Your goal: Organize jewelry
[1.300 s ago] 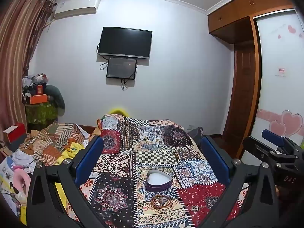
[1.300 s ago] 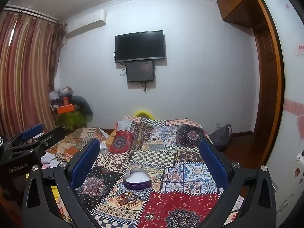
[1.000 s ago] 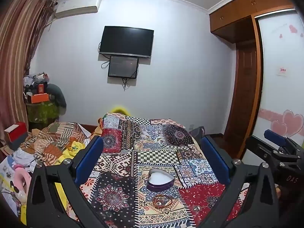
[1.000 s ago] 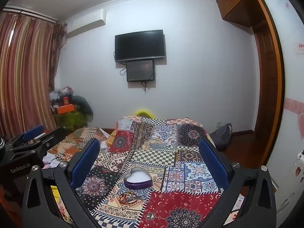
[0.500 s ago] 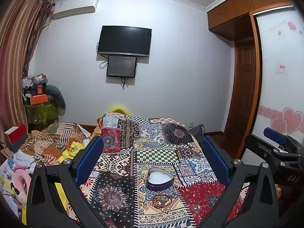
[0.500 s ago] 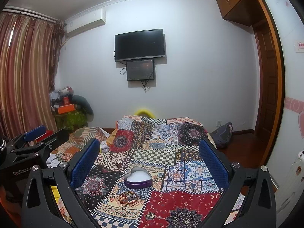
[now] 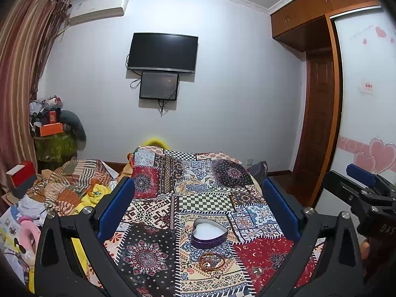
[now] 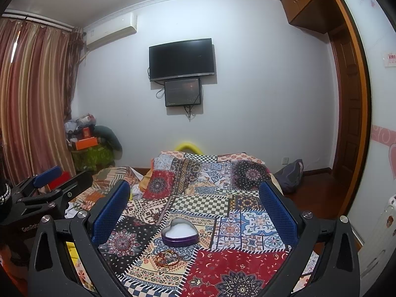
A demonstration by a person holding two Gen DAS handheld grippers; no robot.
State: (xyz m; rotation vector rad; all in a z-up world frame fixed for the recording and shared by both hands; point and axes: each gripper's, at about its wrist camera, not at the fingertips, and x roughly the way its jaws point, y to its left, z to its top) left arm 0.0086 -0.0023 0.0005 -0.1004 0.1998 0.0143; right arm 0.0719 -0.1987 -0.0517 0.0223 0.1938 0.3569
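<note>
Amber-brown beads of the bracelet (image 7: 211, 261) are seen coiled flat on the patchwork bedspread (image 7: 203, 201), just at 6 o'clock of the open purple heart-shaped tin (image 7: 209, 232), near it but not touching. Both the left gripper (image 7: 198, 208) and the right gripper (image 8: 193, 208) are held above the bed with jaws spread wide and empty; the coil is placed at 6 o'clock between the left jaws, and at about 7 o'clock, toward the left finger, in the right wrist view (image 8: 167, 258). No long axis is offered by the roughly round coil, and the left gripper is judged the better centred for the pick, though which is nearer cannot be told.
</note>
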